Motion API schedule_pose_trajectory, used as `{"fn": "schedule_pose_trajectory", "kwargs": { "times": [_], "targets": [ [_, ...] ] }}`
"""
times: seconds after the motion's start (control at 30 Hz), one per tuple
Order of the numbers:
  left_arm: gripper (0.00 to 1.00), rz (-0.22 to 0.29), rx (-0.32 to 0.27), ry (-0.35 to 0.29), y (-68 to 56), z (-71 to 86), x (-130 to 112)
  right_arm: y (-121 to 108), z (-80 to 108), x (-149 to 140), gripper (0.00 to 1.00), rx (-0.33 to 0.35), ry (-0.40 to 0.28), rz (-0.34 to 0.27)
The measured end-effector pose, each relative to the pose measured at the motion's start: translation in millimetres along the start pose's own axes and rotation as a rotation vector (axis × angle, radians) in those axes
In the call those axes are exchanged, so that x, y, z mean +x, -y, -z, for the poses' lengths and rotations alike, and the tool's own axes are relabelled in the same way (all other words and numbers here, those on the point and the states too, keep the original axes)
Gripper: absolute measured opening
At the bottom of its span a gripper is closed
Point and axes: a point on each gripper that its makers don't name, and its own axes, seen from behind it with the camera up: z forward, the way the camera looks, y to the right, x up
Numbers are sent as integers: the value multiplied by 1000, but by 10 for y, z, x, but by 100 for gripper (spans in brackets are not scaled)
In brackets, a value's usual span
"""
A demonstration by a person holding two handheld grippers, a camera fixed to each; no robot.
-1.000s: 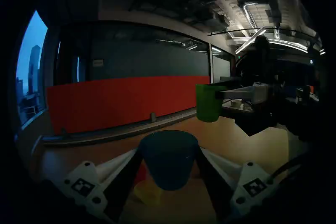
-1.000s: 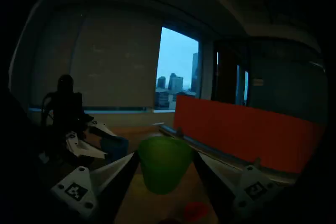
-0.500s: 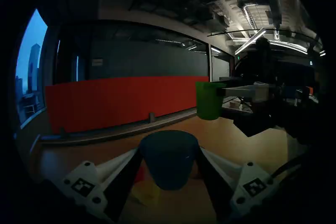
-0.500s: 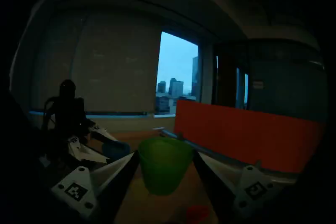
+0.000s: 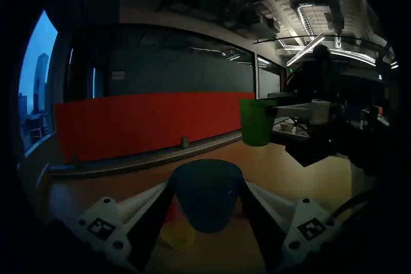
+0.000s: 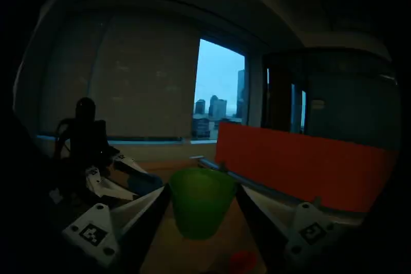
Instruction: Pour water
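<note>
On my left gripper (image 5: 207, 192) I have both fingers clenched against the sides of a dark blue plastic cup (image 5: 207, 203). The cup stands upright between them, long axis vertical, open mouth pointing up, rim level. It hangs just above the pale wooden tabletop (image 5: 287, 171). Beneath it on the table stands a small yellow cup (image 5: 177, 235), with something red (image 5: 172, 213) just behind that; I cannot tell what the red thing is.

My right gripper (image 6: 201, 197) is likewise grasping a bright green plastic cup (image 6: 200, 203), one finger on each side. In the left gripper view this cup is held in the air well above the table, higher than the blue one and off to its right, apart from it. It too is upright, long axis vertical, mouth up. I cannot see whether either cup holds water.

Behind the table runs a long red partition panel (image 5: 154, 120), and the right gripper view takes in a window (image 6: 221, 96) onto city towers. The room is dim.
</note>
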Motion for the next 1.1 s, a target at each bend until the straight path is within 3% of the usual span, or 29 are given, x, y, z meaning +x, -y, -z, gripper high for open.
{"fn": "schedule_pose_trajectory", "kwargs": {
  "times": [0.67, 1.1],
  "targets": [
    [86, -22, -4, -26, -26, 42, 208, 76, 75, -93, 99, 5, 17, -13],
    [86, -76, -15, -49, -57, 84, 403, 186, 153, -226, 99, 29, 46, -5]
  ]
}}
